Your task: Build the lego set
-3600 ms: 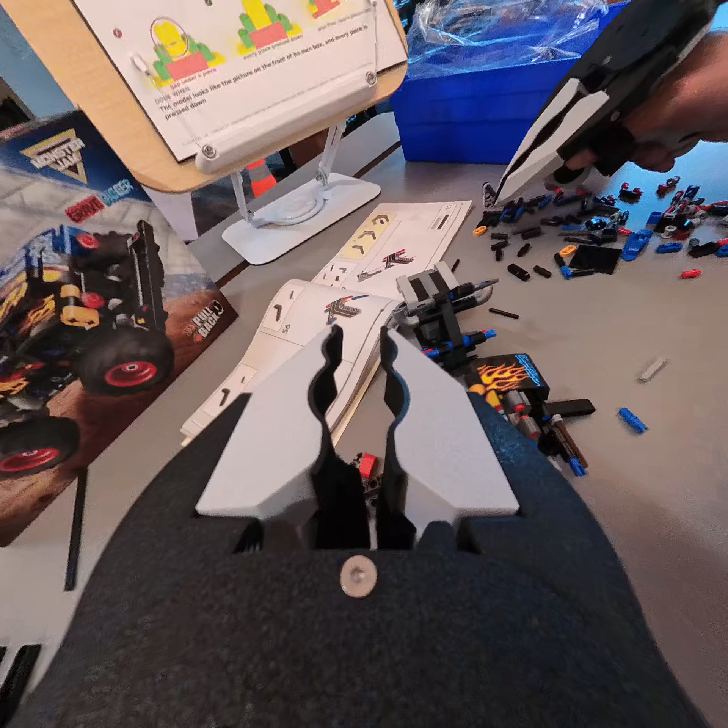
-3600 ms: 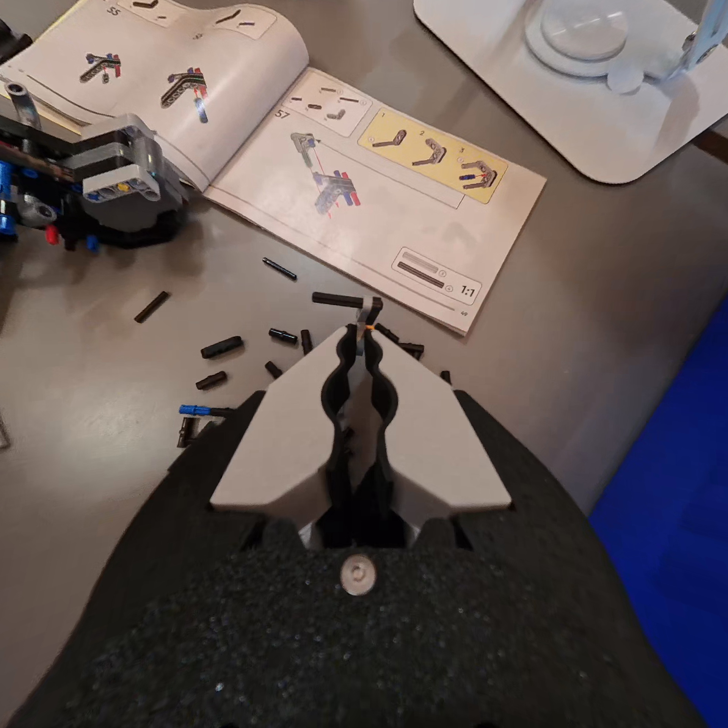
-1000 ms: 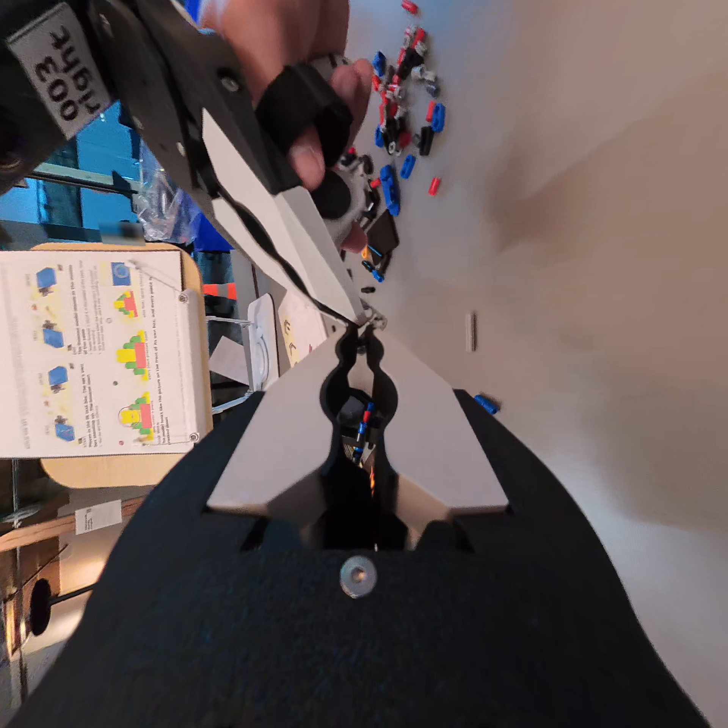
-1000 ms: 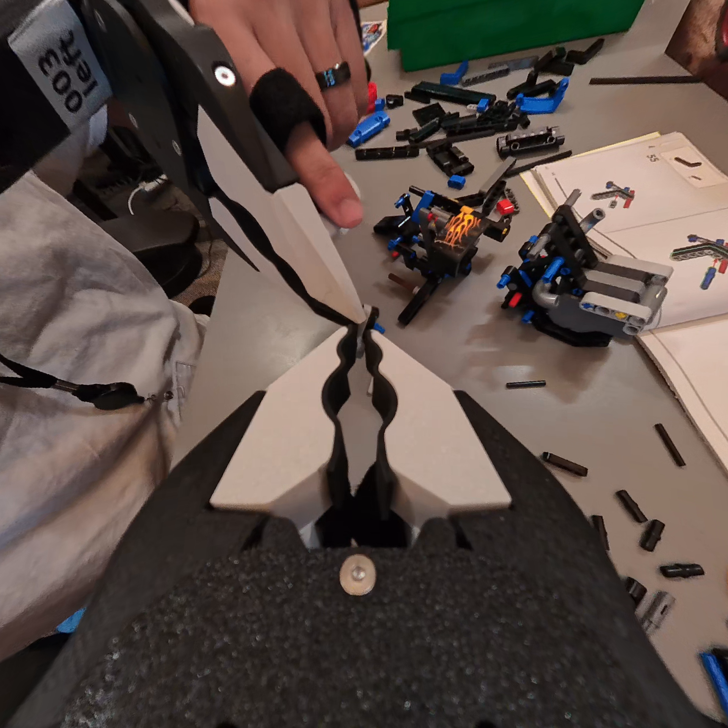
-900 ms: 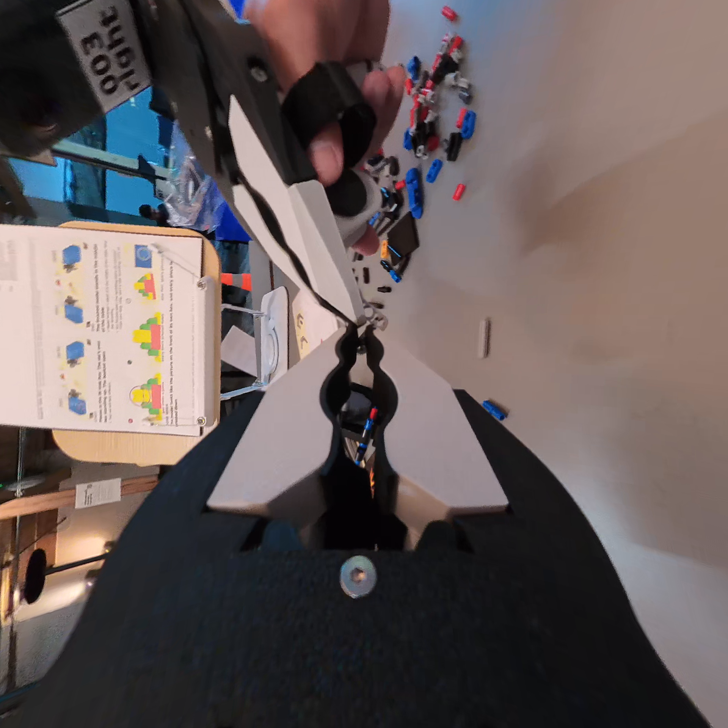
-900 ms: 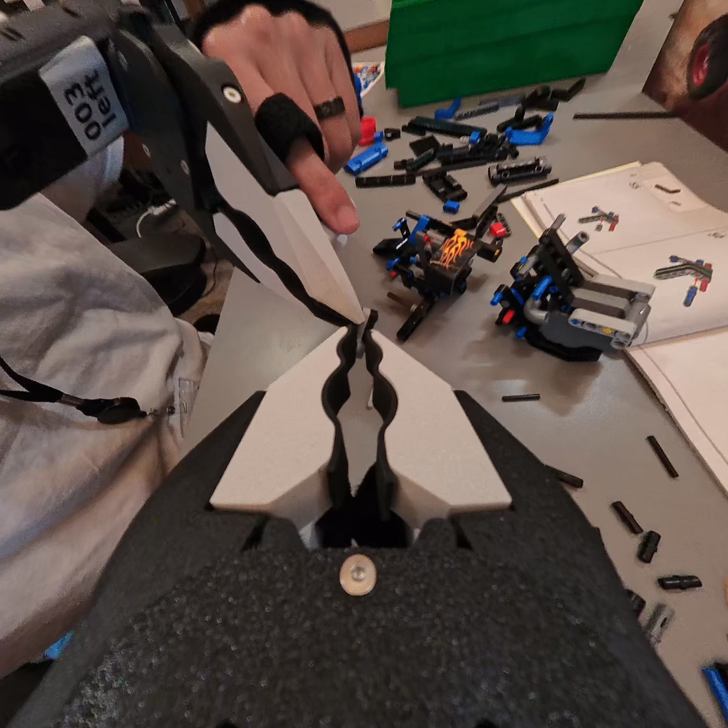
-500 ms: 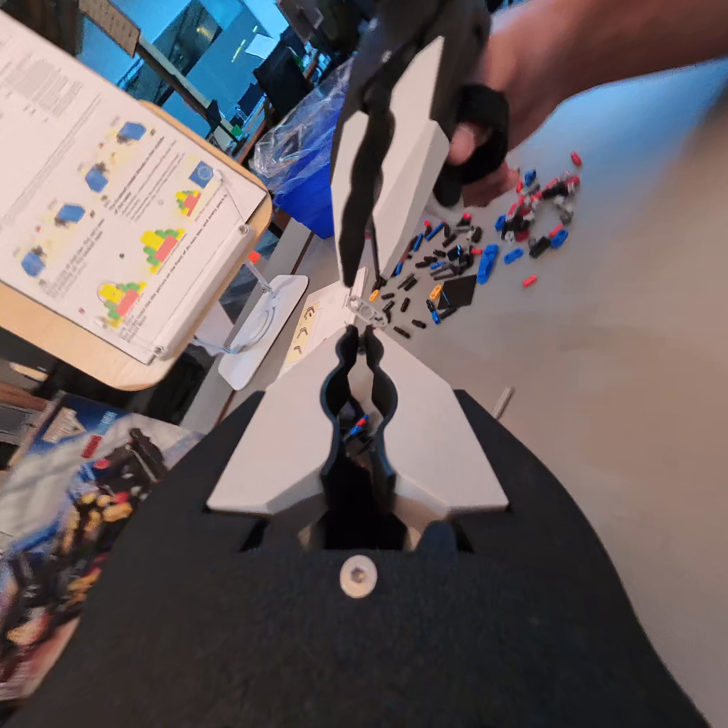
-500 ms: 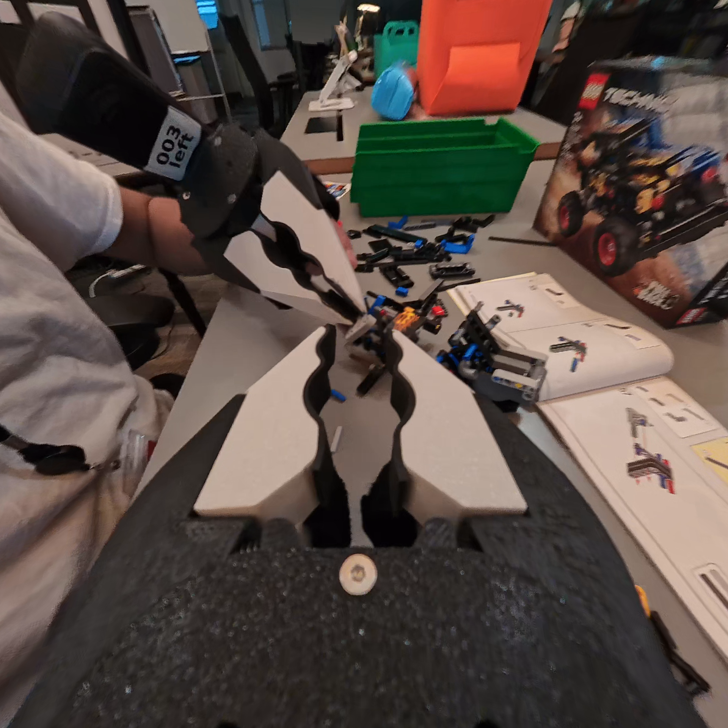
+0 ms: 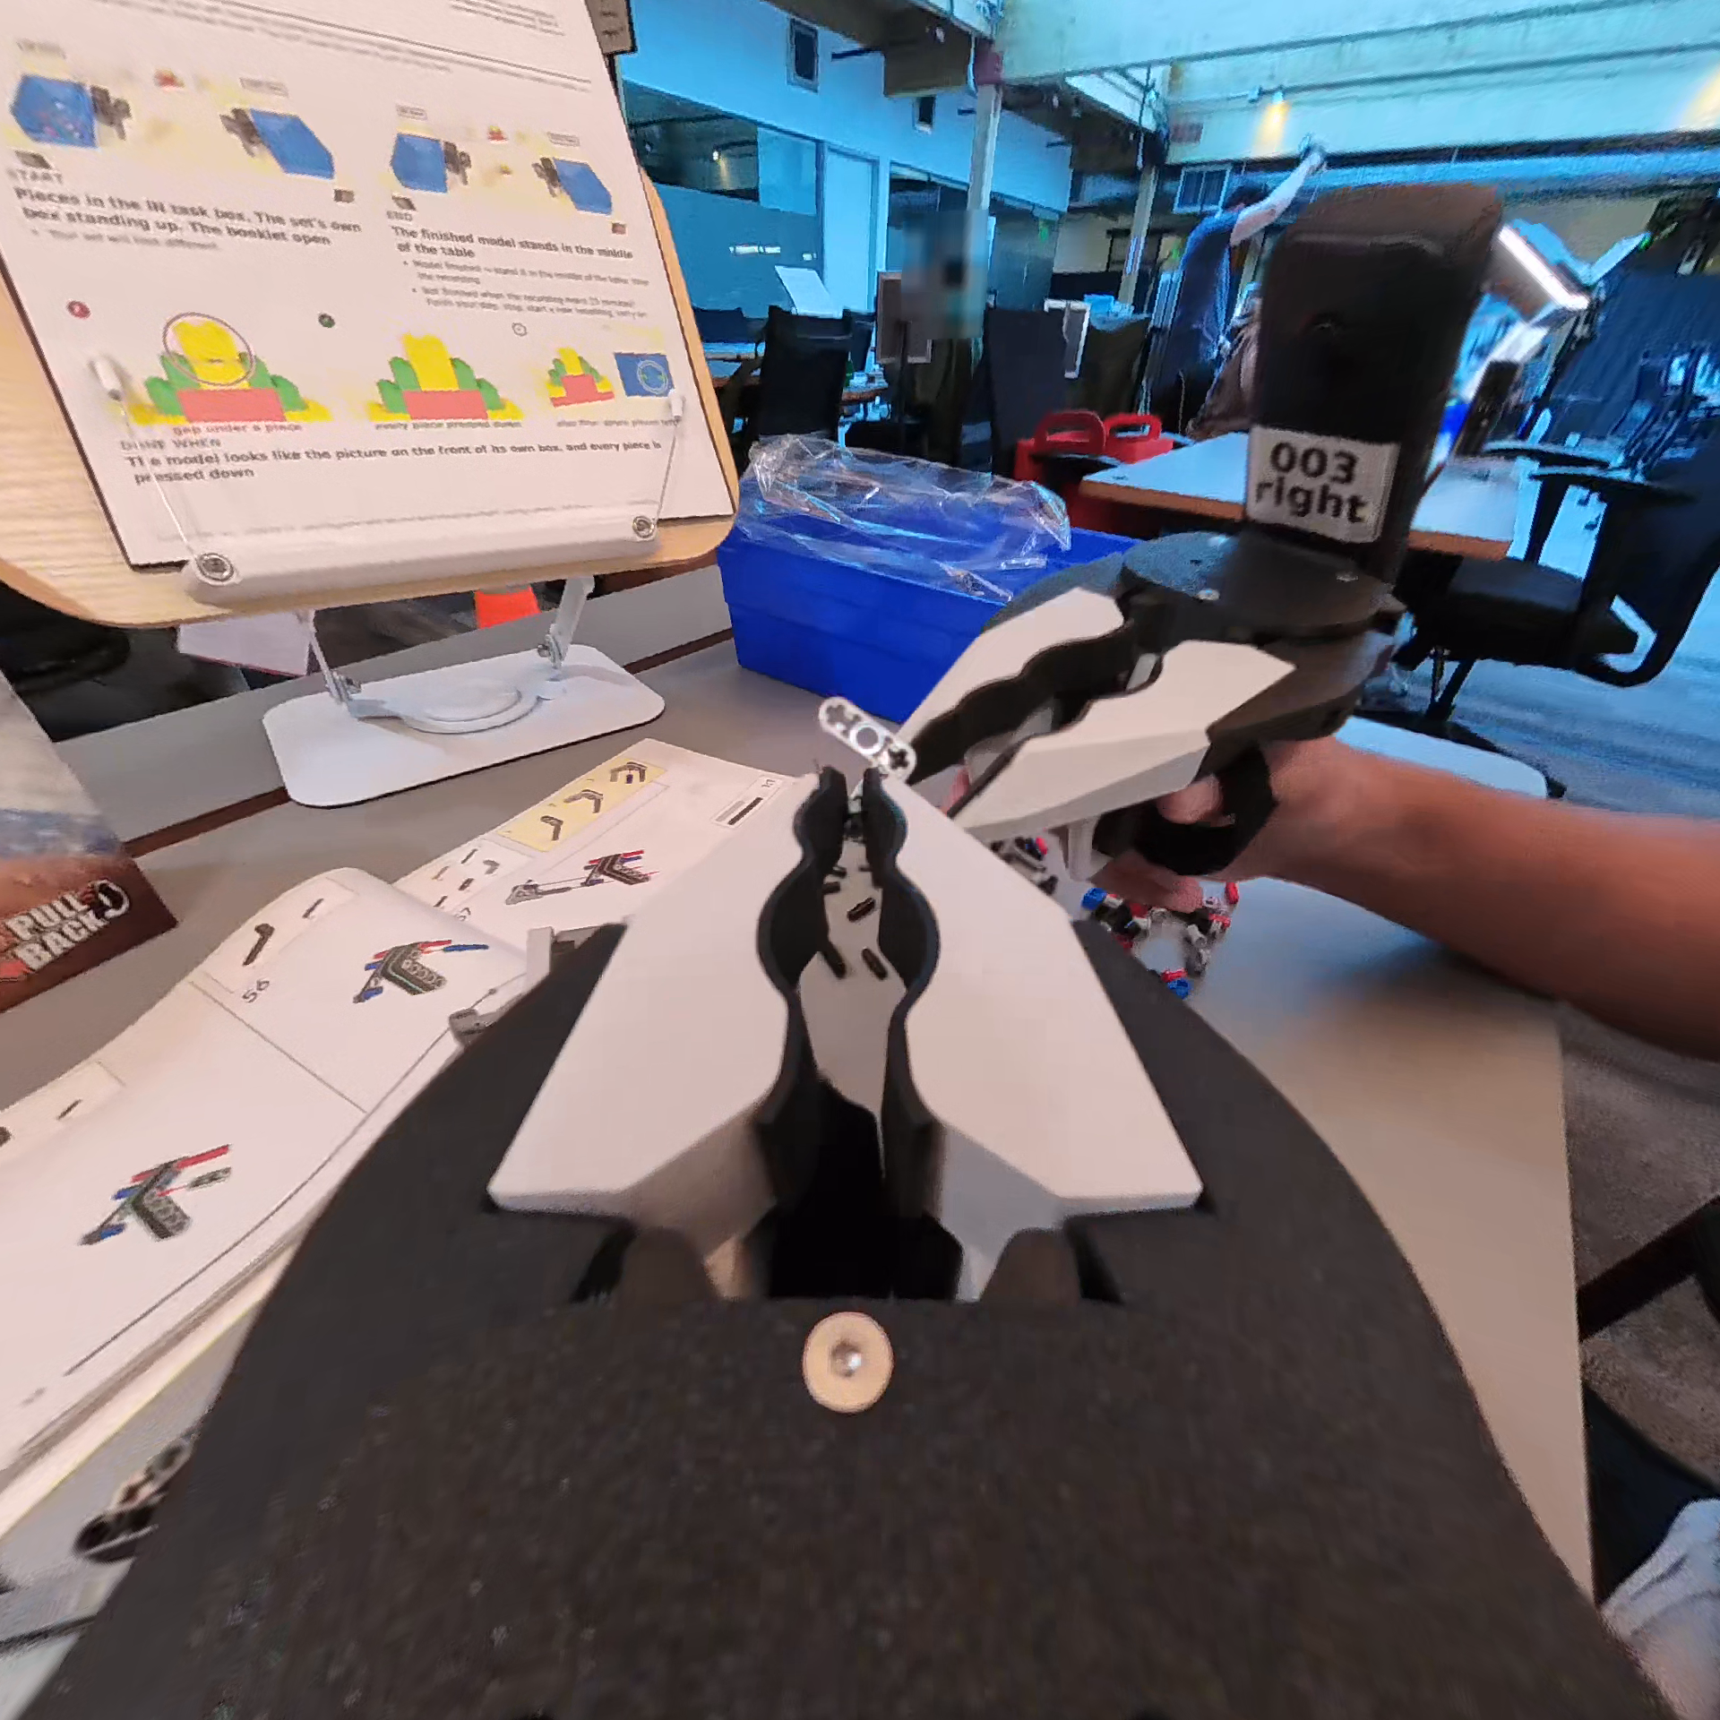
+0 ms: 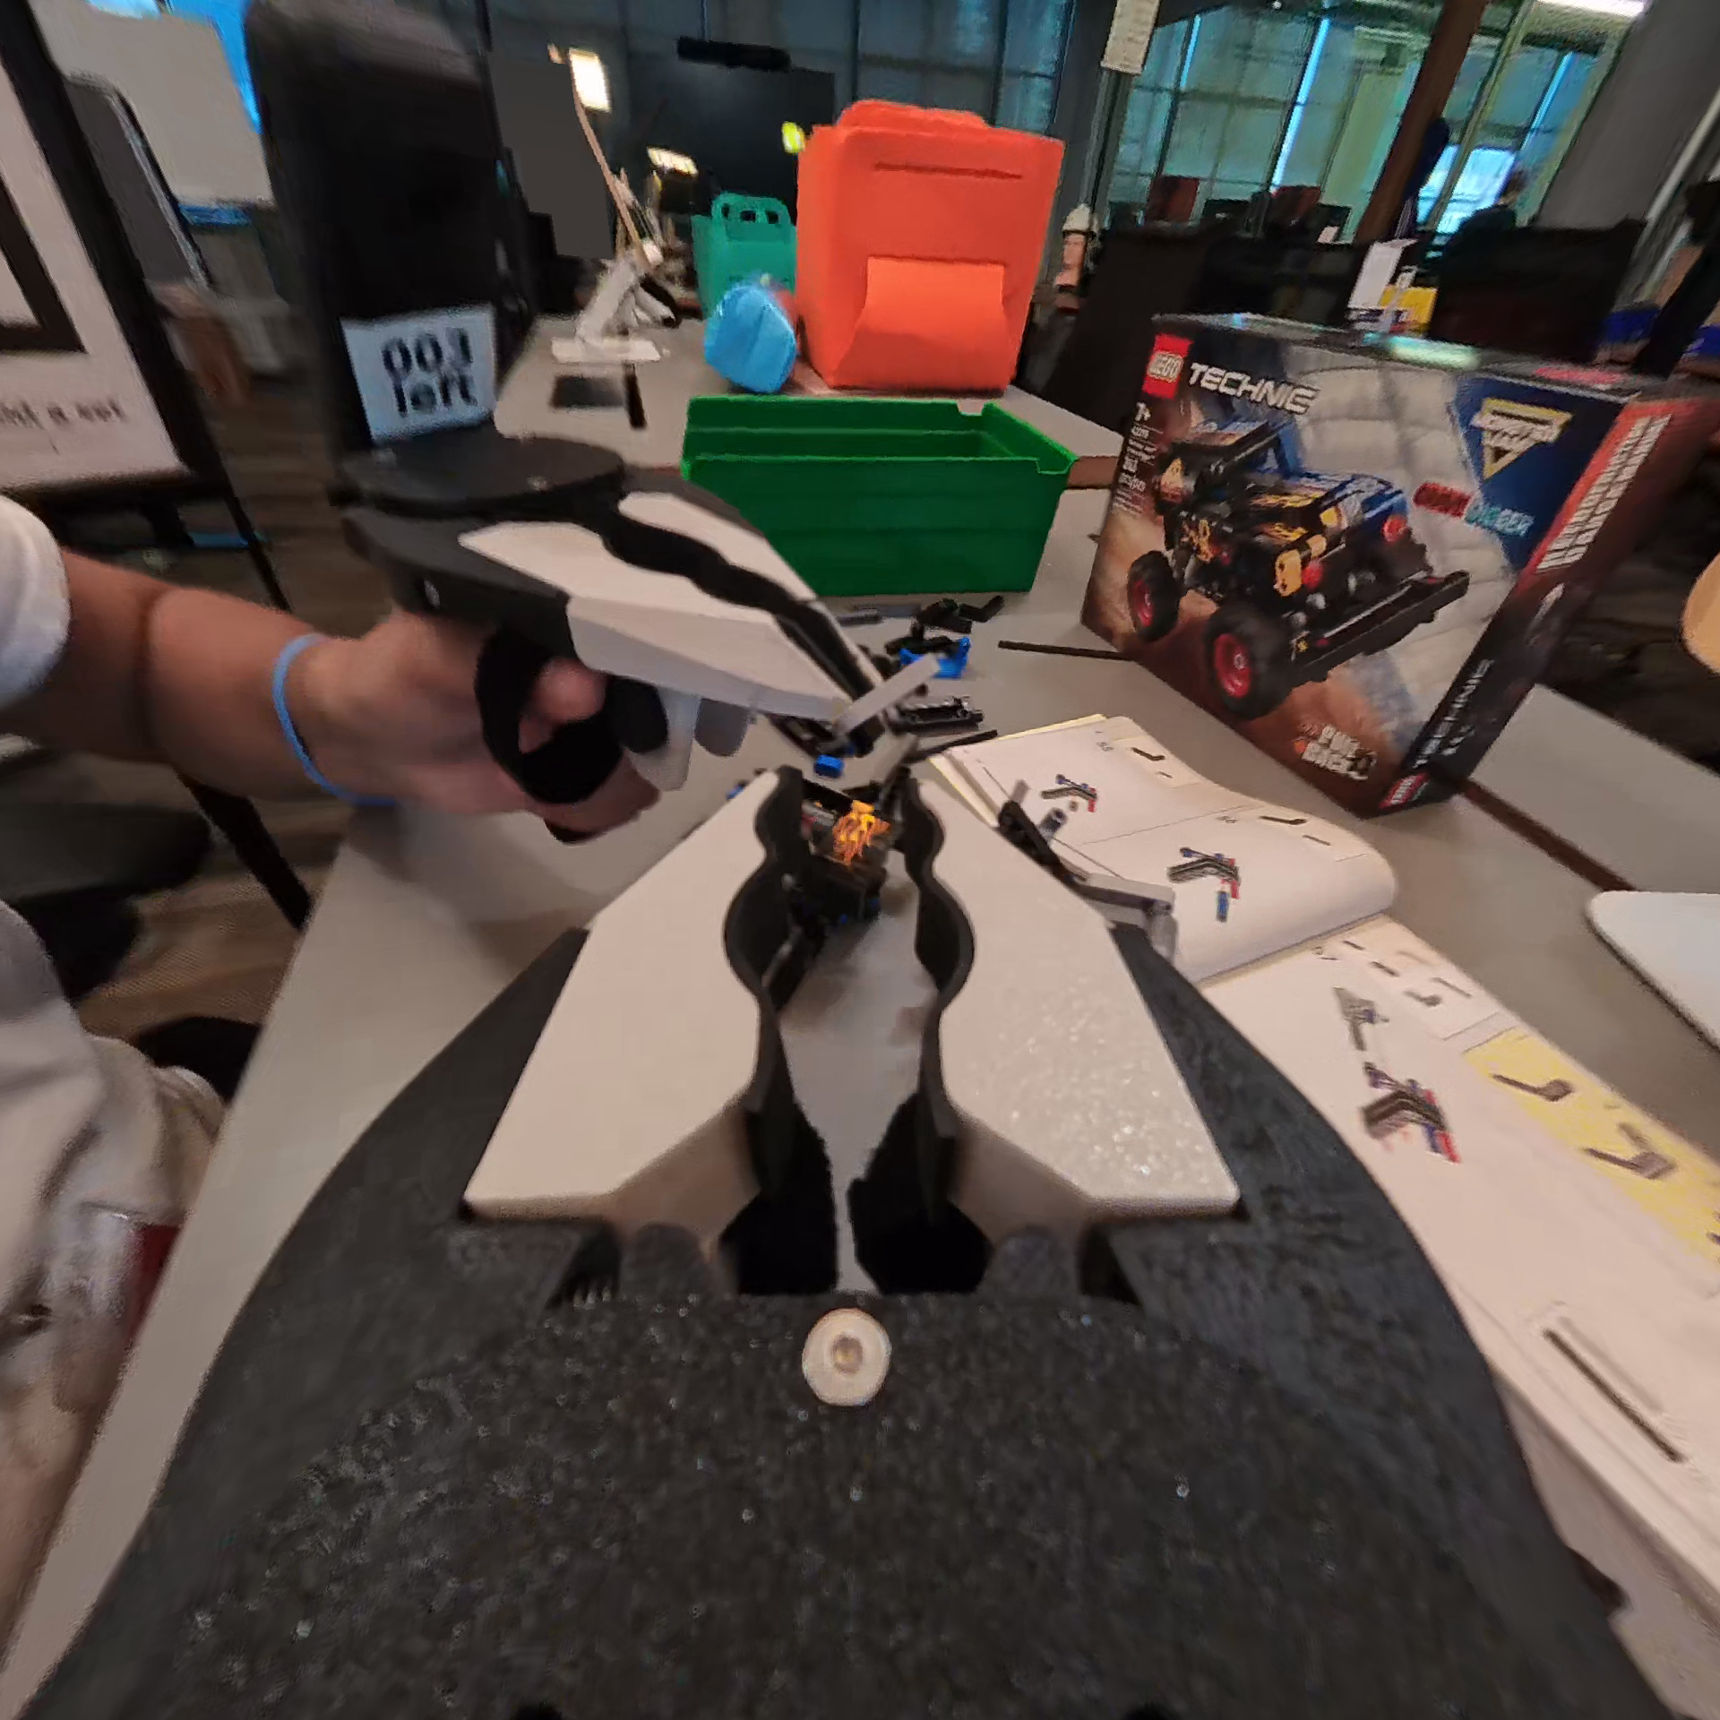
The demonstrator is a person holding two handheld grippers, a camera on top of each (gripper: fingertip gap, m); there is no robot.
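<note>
Lego build on desk (image 9: 1377, 1070): left gripper (image 9: 847, 789) pinched closed on a light grey beam (image 9: 866, 738); right gripper (image 10: 847, 791) parted and holding nothing.
Obscured: the beam's lower end is hidden in the left gripper's tips, just beside the right gripper's; a partial build with flame sticker (image 10: 854, 831) on the desk shows only between the right gripper's fingers; small loose pieces (image 9: 1154, 921) are partly covered by the right hand (image 9: 1210, 819). Containers: blue bin (image 9: 838, 633), topped with crumpled clear plastic (image 9: 893, 503), contents under it unreadable; green bin (image 10: 875, 521), interior out of sight, black and blue pieces (image 10: 931, 633) lying before it. Also: open instruction booklet (image 10: 1238, 847), set box (image 10: 1350, 558) standing beside it.
</note>
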